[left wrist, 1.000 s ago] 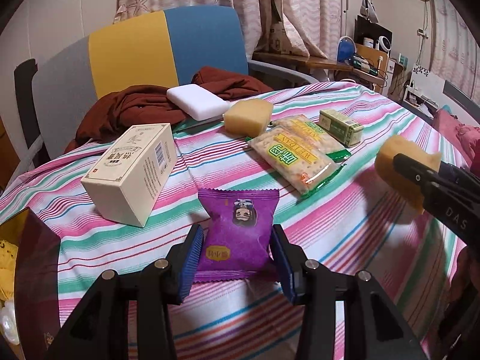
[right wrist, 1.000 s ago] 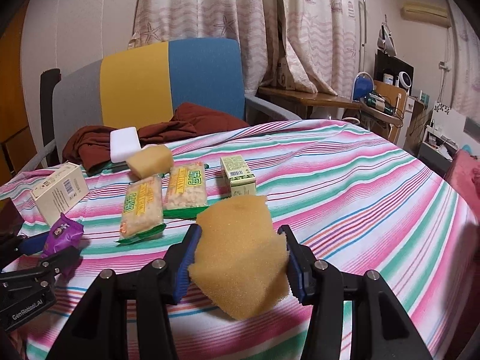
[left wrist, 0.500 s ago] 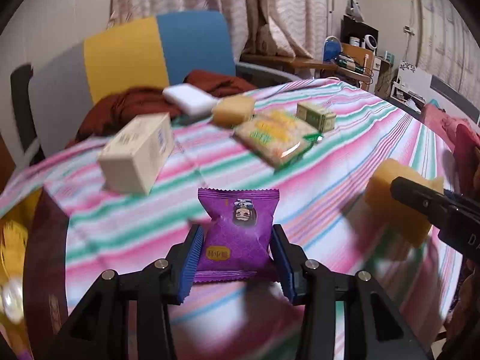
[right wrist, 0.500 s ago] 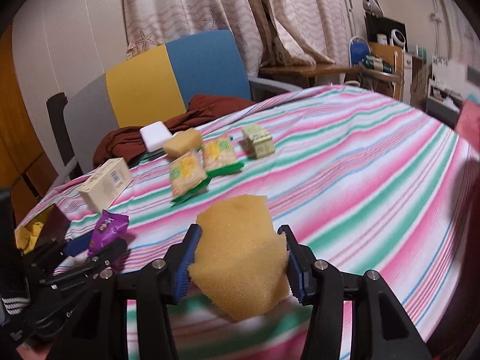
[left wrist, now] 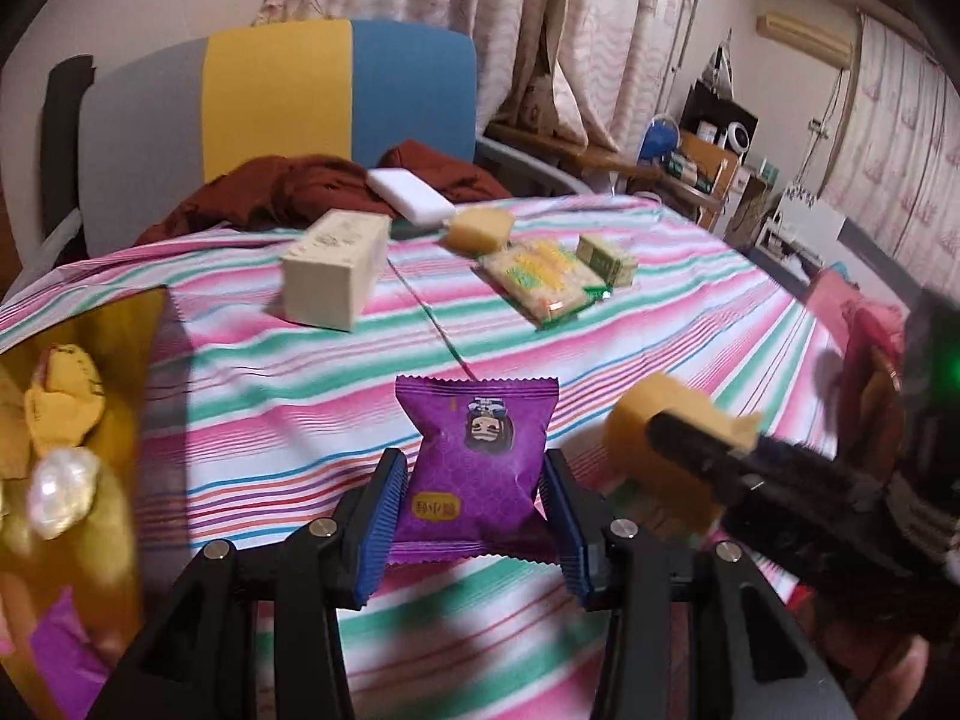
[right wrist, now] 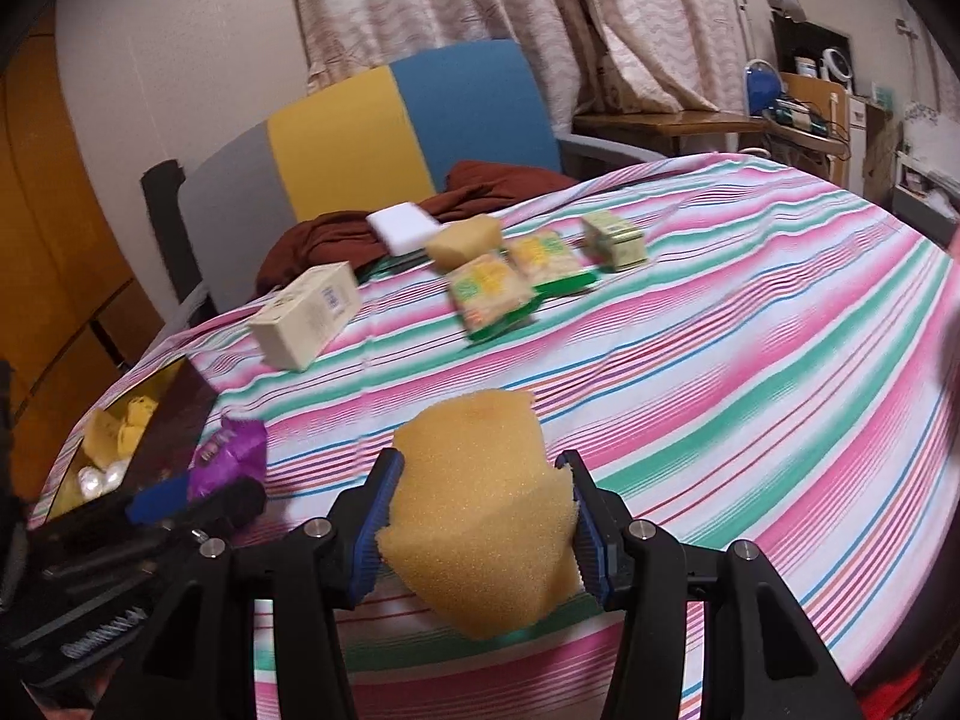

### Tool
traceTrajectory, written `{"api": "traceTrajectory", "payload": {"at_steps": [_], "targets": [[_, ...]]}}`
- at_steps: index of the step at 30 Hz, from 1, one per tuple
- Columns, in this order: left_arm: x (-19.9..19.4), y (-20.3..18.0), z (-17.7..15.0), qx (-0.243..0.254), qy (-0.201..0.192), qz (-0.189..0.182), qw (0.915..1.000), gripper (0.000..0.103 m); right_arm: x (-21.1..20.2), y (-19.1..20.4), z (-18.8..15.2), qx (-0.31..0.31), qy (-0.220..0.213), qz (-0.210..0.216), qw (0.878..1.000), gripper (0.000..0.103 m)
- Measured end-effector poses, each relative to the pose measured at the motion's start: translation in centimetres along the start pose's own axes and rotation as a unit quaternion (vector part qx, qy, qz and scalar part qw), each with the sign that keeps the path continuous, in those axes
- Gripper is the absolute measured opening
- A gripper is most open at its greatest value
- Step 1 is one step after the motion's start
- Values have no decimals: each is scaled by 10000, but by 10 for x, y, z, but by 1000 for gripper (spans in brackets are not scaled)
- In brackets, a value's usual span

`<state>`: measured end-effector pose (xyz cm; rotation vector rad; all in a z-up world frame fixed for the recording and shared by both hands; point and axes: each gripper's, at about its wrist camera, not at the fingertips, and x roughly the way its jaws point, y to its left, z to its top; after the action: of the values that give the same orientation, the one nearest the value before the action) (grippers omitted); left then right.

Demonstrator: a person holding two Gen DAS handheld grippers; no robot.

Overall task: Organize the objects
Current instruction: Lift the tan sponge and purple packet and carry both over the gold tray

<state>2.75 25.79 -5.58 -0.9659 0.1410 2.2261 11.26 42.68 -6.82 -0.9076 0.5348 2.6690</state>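
The left tool (left wrist: 474,501) held a purple snack packet (left wrist: 477,465) above the striped bench (left wrist: 300,360), near a gold box (left wrist: 126,396), while the right tool (right wrist: 480,516) was closed on a yellow sponge (right wrist: 480,504) beside it.

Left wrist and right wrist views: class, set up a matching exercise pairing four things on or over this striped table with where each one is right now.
Things:
1. purple snack packet
2. yellow sponge
3. white block
4. cream box

Places:
A. lying on the striped cloth, untouched
B. between the right gripper's fingers
C. on the dark red cloth
D. between the left gripper's fingers

Pairs: 1-D, 2-B, 3-C, 4-A
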Motion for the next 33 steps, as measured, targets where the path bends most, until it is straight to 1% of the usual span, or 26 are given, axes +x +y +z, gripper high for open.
{"api": "traceTrajectory", "payload": {"at_steps": [2, 6, 10, 15, 20, 24, 27, 33], "targets": [[-17, 9, 1, -69, -125, 27, 9999, 46, 1, 12, -4, -53, 57, 118, 9999, 53], [-40, 29, -1, -234, -245, 172, 9993, 46, 2, 40, -6, -225, 128, 380, 9989, 53], [-59, 60, -9, -621, -288, 297, 9972, 46, -2, 71, -7, -478, 111, 691, 9964, 53], [-85, 99, -18, -1100, -441, 502, 9917, 46, -6, 110, -9, -806, 168, 1100, 9905, 53], [-101, 133, -28, -1342, -517, 766, 9866, 46, -11, 148, -13, -1115, 191, 1415, 9835, 53], [-107, 168, -35, -1625, -454, 975, 9808, 46, -12, 176, -14, -1405, 224, 1629, 9763, 53], [-102, 189, -35, -1772, -237, 1101, 9777, 46, -9, 198, -16, -1610, 289, 1777, 9704, 53], [-94, 213, -36, -1930, 8, 1200, 9738, 46, 3, 239, -19, -1997, 419, 1869, 9610, 55]]}}
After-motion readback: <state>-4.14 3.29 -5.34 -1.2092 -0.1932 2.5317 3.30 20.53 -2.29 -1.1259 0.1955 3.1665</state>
